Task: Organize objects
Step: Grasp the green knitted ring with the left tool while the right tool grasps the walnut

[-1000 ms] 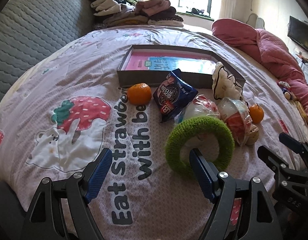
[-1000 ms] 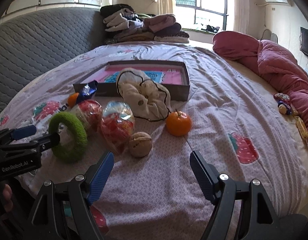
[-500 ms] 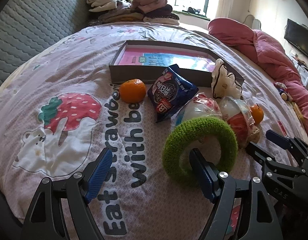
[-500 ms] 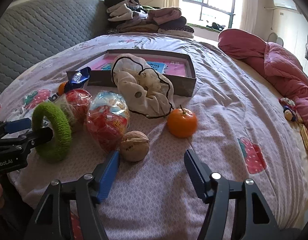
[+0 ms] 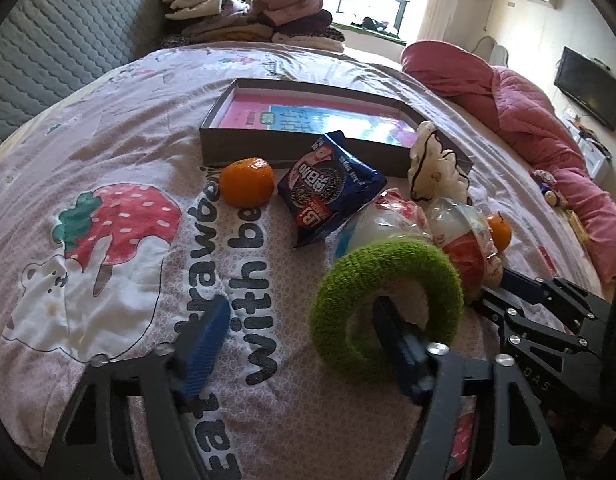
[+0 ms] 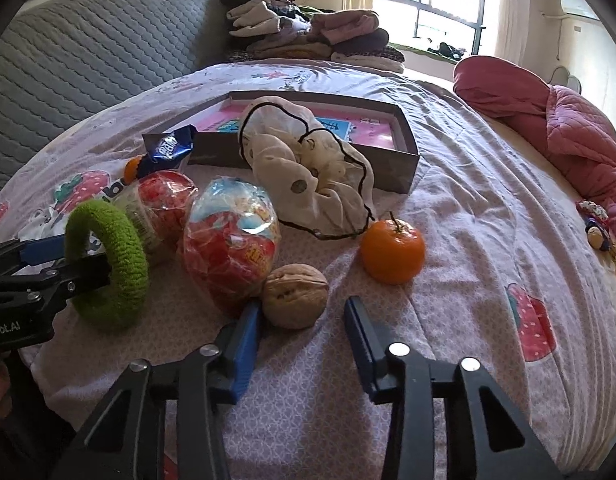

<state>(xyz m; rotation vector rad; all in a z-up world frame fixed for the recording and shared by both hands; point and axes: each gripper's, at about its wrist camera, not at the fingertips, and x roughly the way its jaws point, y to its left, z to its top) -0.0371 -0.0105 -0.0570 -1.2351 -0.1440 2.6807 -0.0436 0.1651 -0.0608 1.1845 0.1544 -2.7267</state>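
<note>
A green knitted ring hangs on the right finger of my left gripper, which is open; the ring also shows in the right wrist view. My right gripper is open, its fingers either side of a walnut on the bed. An open shallow box lies beyond. In front of it lie an orange, a blue cookie packet, a cream scrunchie, two wrapped snack balls, and a second orange.
The bed has a strawberry-print sheet. A pink quilt lies at the right. Folded clothes are stacked at the head. A small toy lies near the right edge. A grey padded headboard is on the left.
My right gripper has moved forward and down, its fingers now flanking the walnut. My left gripper has edged forward, the green ring still on its right finger.
</note>
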